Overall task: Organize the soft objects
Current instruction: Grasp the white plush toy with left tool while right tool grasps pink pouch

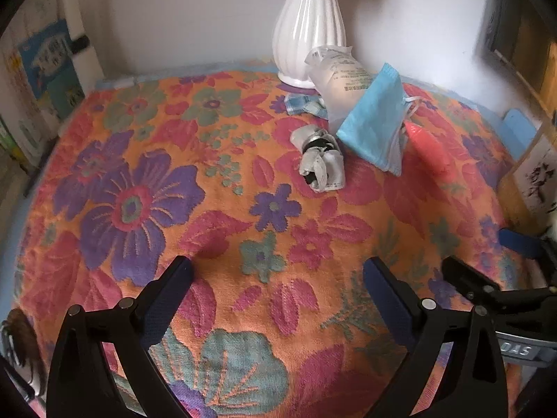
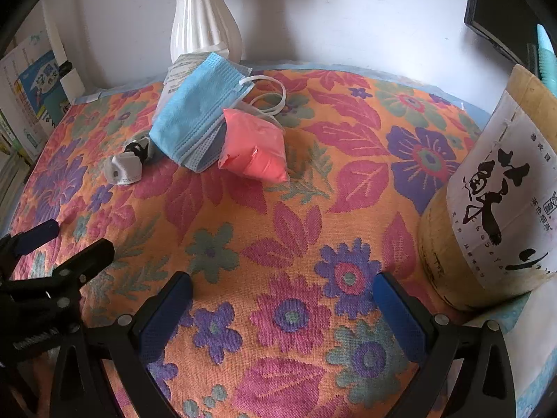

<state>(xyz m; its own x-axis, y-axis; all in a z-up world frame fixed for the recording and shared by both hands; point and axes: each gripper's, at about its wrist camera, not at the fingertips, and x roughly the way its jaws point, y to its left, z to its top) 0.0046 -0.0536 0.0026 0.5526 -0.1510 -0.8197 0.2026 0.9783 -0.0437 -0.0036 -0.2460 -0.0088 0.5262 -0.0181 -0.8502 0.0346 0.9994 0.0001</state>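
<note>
pre-grasp stage: left gripper (image 1: 278, 278) and right gripper (image 2: 283, 294) both spread, empty; next, advance toward the blue mask (image 2: 195, 115) and pink pouch (image 2: 254, 146)

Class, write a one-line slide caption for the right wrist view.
Open right gripper faces blue masks and a pink pouch on floral cloth.

tablecloth (image 2: 278, 216): woven, rough, matt | vase (image 1: 310, 28): glossy ceramic | mask (image 2: 198, 111): matt fabric | pink pouch (image 2: 254, 146): shiny plastic
</note>
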